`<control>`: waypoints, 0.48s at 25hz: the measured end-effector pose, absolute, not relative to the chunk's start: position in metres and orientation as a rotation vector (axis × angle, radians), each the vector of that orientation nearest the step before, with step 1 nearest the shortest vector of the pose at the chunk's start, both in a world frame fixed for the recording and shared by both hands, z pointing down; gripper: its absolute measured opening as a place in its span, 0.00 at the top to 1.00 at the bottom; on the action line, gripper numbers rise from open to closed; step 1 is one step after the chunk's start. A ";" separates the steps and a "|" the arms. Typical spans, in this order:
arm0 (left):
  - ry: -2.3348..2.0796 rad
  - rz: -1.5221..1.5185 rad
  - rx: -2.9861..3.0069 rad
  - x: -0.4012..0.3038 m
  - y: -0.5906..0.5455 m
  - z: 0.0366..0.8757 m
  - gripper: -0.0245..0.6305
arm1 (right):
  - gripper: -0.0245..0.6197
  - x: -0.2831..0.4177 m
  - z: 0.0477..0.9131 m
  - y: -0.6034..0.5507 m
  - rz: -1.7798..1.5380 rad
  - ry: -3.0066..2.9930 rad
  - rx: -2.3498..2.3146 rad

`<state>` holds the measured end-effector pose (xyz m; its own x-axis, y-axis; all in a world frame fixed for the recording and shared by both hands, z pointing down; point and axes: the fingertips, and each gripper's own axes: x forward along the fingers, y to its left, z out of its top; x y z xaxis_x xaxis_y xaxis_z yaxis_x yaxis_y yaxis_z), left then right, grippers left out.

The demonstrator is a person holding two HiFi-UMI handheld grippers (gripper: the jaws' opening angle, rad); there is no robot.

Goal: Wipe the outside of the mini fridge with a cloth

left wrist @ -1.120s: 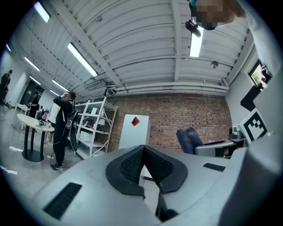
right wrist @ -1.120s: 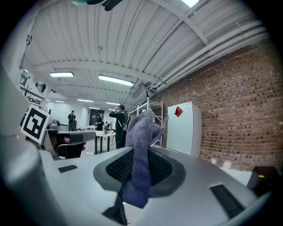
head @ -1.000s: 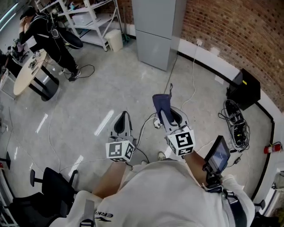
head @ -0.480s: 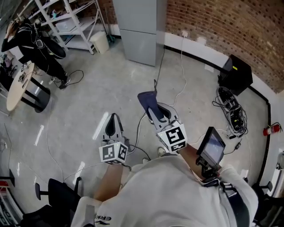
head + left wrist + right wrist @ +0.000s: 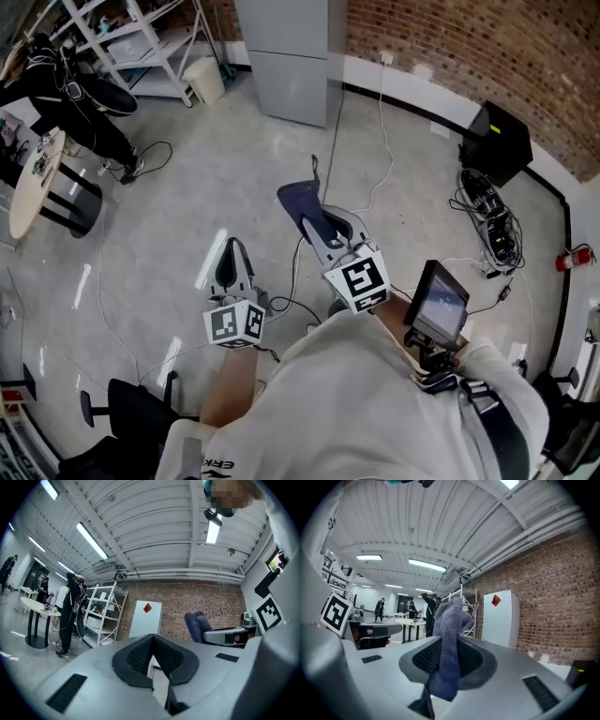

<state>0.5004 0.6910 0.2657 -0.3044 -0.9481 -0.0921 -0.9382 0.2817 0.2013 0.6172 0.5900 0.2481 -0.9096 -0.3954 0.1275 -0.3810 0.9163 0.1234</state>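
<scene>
Right hand-held gripper point(image 5: 443, 663): pinching the blue cloth point(image 5: 449, 620), so it is ready for wiping.
Left hand-held gripper point(image 5: 151, 657): pressed together, holding nothing; it hangs low beside the right one.
Mini fridge point(image 5: 292, 58): stands against the brick wall point(image 5: 469, 37), well apart from me across the floor point(image 5: 187, 187).
Next: I think I must walk closer before the cloth can touch it.

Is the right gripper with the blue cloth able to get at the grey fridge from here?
Probably not yet: the right gripper, shut on the blue cloth, is well short of the grey fridge. Only open floor lies between, so walking closer should do.
</scene>
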 end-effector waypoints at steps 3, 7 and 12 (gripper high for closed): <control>-2.488 -0.343 1.811 0.489 0.688 0.266 0.96 | 0.83 0.604 0.248 0.585 -0.156 -2.927 0.581; -2.505 -0.350 1.789 0.467 0.673 0.264 0.96 | 0.83 0.582 0.247 0.567 -0.163 -2.929 0.562; -2.543 -0.323 1.762 0.438 0.631 0.263 0.96 | 0.83 0.551 0.247 0.520 -0.171 -2.956 0.536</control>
<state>0.4381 0.6307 0.2634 -0.3582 -0.9291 -0.0920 -0.9226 0.3371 0.1873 0.5513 0.5196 0.2470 -0.9280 -0.3559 0.1100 -0.3408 0.9304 0.1346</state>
